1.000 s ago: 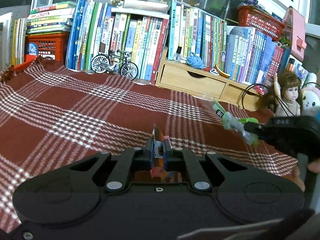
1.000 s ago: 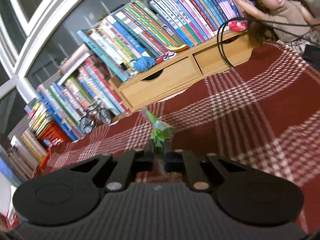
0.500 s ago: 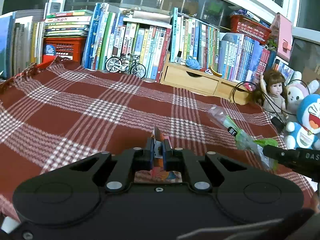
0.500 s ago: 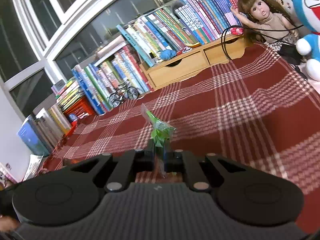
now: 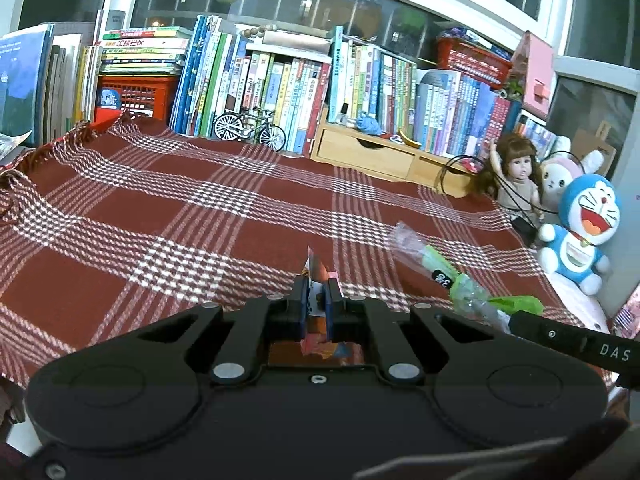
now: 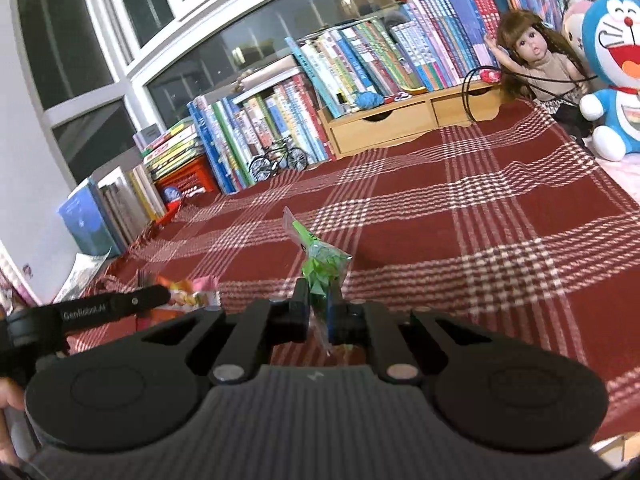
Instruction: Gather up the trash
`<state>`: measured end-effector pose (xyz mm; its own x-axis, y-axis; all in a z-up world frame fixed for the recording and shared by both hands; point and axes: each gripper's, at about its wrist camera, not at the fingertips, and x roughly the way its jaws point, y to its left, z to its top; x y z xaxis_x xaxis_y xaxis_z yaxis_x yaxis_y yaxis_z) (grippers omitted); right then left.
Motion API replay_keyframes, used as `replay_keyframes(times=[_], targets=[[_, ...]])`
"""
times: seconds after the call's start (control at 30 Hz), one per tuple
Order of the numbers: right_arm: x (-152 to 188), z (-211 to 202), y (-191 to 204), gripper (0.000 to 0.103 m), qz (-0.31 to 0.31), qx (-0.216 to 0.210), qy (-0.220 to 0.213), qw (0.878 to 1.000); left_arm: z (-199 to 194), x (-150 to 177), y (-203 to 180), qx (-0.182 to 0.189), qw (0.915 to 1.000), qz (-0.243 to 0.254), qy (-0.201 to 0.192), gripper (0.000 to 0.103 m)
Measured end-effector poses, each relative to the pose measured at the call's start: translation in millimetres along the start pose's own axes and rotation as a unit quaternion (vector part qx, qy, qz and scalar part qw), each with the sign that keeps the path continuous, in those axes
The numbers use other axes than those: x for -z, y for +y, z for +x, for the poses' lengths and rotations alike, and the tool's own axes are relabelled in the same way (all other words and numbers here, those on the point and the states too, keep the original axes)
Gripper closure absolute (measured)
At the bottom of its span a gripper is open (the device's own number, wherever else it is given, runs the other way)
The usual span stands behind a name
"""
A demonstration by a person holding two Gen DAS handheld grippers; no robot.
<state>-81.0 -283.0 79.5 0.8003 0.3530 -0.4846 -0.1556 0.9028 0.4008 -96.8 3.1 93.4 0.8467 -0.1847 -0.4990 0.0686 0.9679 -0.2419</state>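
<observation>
Red plaid cloth (image 5: 168, 216) covering the surface | row of books (image 5: 280, 84) along far edge | left gripper (image 5: 317, 300), jaws clamped on orange snack wrapper (image 5: 314, 276), held above cloth | right gripper (image 6: 318, 308), jaws clamped on green-and-clear wrapper (image 6: 316, 256), held above cloth

Dim warm indoor light, windows (image 5: 280, 4) dark with small reflections. Strong fisheye bending at edges — window frames (image 6: 132, 52) curve. Plaid cloth (image 5: 200, 216) sharp; orange wrapper (image 6: 188, 298) motion-blurred — corners vignetted, slight colour noise.
</observation>
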Motion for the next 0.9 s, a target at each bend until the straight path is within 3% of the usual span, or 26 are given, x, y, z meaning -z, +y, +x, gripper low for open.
replay_keyframes(times=[0.63, 0.9], targets=[[63, -50, 50, 0.091, -0.087, -0.023, 0.053, 0.995, -74, 57, 8, 0.037, 0.9989, 0.025, 0.015, 0.095], [92, -67, 56, 0.091, -0.107, -0.032, 0.096, 0.989, -96, 84, 21, 0.046, 0.9971, 0.042, 0.043, 0.095]])
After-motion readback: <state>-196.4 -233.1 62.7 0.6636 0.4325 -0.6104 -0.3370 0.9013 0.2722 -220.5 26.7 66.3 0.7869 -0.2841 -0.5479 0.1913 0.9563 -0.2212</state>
